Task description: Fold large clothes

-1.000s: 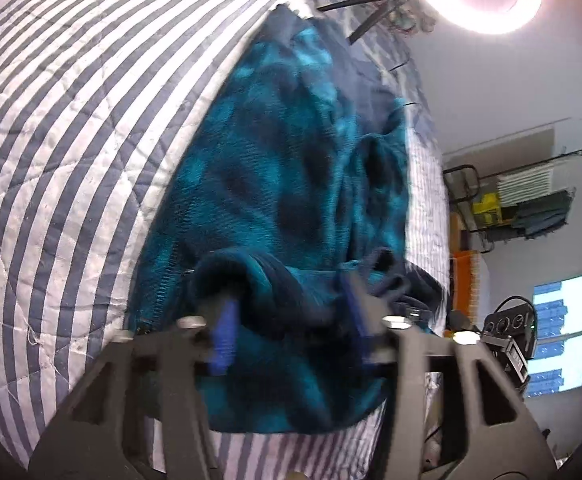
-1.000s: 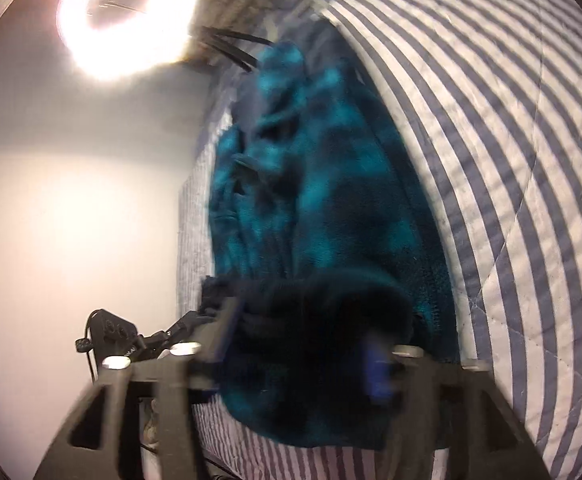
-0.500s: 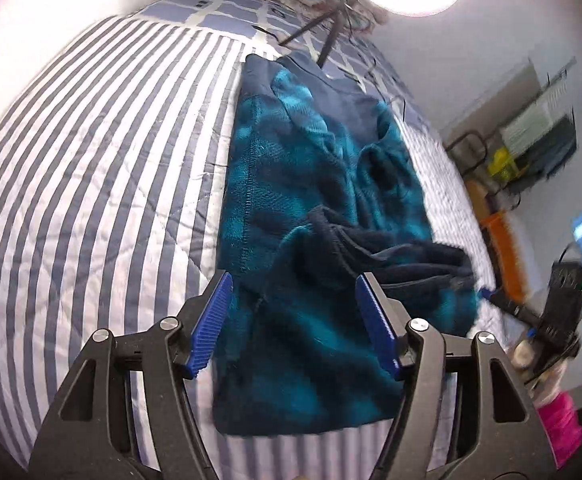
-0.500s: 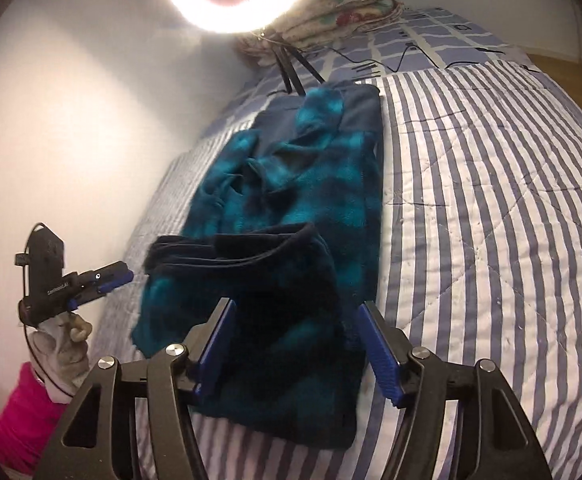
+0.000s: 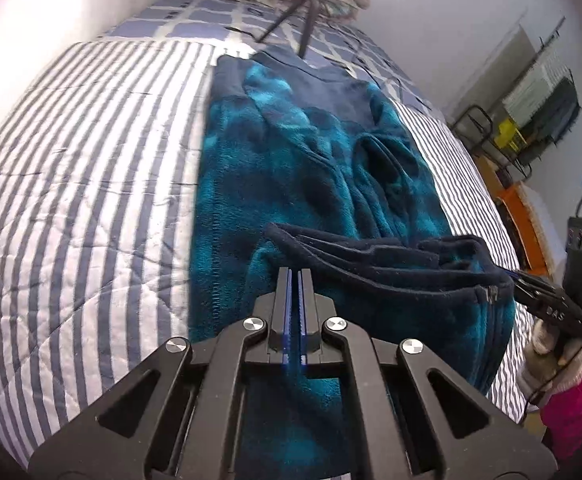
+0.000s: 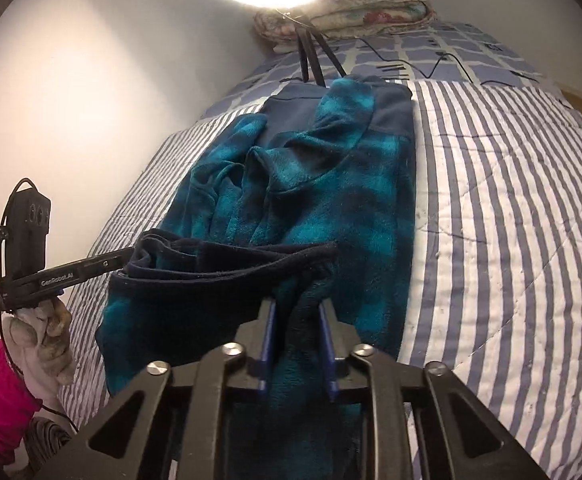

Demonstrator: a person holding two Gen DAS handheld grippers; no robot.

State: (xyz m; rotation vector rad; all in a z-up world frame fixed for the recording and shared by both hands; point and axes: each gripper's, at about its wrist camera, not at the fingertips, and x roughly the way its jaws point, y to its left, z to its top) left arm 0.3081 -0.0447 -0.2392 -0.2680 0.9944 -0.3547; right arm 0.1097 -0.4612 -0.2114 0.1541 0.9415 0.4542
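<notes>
A teal and dark-blue plaid fleece jacket (image 5: 311, 160) lies lengthwise on a striped quilt (image 5: 91, 160), also in the right wrist view (image 6: 331, 208). Its dark navy hem (image 5: 391, 264) is lifted off the bed and stretched between the two grippers. My left gripper (image 5: 295, 276) is shut on one end of the hem. My right gripper (image 6: 297, 308) is shut on a thick bunch of fleece at the other end (image 6: 251, 256). Each gripper shows in the other's view, the right one (image 5: 531, 292) and the left one (image 6: 91, 268), both gripping the hem.
A ring light on a tripod (image 6: 311, 52) stands at the far end of the bed by folded bedding (image 6: 371, 8). A wall (image 6: 91, 100) runs along one side. Racks and an orange box (image 5: 523, 216) stand beyond the other edge.
Both grippers were open over the jacket's near end half a second ago. They have now shut on the navy hem and lifted it off the quilt.
</notes>
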